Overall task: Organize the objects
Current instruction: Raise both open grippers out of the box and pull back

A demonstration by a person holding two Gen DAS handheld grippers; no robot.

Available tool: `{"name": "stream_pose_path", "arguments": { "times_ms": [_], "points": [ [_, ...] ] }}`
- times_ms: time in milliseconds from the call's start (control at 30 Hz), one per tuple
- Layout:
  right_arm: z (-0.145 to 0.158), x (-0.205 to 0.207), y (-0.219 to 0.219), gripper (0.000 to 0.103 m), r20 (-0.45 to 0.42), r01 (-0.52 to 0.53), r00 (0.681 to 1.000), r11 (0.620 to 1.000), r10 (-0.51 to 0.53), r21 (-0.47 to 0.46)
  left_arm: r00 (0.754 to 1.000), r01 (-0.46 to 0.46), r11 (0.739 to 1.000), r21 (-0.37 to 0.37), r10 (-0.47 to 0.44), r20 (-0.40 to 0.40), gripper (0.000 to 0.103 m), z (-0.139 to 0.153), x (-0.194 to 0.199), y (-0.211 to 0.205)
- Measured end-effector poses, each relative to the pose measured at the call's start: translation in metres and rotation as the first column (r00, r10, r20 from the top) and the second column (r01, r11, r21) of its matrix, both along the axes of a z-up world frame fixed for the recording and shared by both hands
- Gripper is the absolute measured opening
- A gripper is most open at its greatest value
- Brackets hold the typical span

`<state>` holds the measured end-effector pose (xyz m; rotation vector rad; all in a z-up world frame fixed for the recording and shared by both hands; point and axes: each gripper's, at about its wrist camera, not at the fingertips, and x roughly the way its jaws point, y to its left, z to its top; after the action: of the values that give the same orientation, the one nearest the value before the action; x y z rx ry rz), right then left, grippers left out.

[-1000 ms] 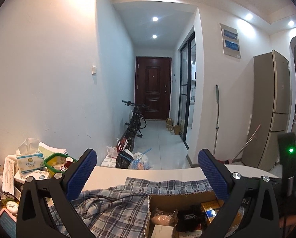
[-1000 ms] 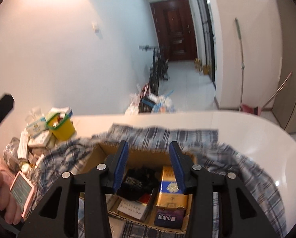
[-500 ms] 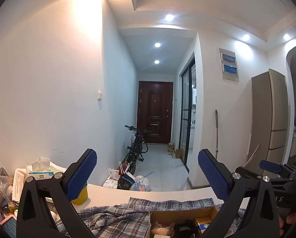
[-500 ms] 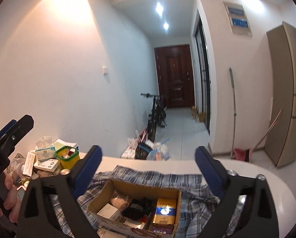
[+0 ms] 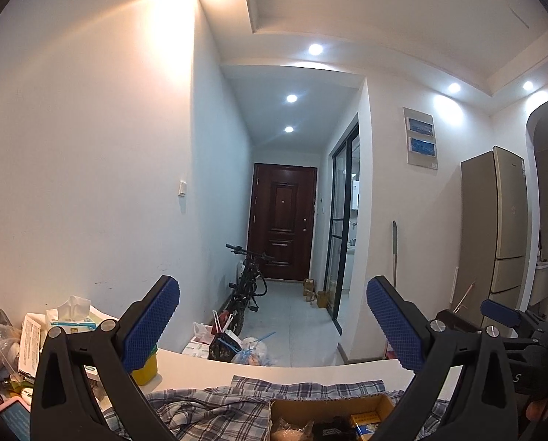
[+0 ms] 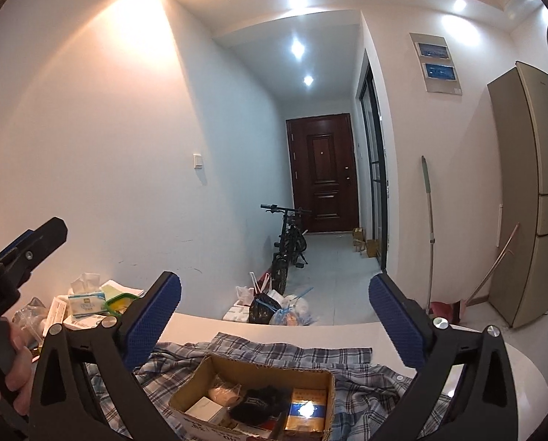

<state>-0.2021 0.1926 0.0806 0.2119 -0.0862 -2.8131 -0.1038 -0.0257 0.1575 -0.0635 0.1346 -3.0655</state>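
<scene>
Both grippers, left gripper and right gripper, hang empty; the right just spread wide above the box, apparently done.

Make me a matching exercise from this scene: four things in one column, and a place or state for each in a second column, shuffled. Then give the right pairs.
Things:
1. cardboard box
2. tissue box
3. bicycle
4. right gripper

Places or states:
A. stands on the hallway floor by the wall, before the dark door
B. open, nothing between its fingers
C. sits on the plaid cloth, items inside it
D. in the clutter at the table's left end, tissue sticking up

Pairs: 1-C, 2-D, 3-A, 4-B
</scene>
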Motion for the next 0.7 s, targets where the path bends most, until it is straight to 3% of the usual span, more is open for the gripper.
{"name": "stream_pose_path", "arguments": {
  "times_ms": [433, 700],
  "points": [
    [-0.005, 0.006, -0.006, 0.102, -0.030, 0.029, 0.999, 0.998, -0.028, 0.052, 0.999, -0.028, 0.999, -0.031, 0.029, 0.038, 0.103, -0.001, -0.006, 0.006],
    [-0.004, 0.009, -0.004, 0.102, -0.032, 0.030, 0.999, 0.999, -0.028, 0.040, 0.999, -0.031, 0.999, -0.010, 0.031, 0.034, 0.103, 0.003, -0.005, 0.002]
  ]
}}
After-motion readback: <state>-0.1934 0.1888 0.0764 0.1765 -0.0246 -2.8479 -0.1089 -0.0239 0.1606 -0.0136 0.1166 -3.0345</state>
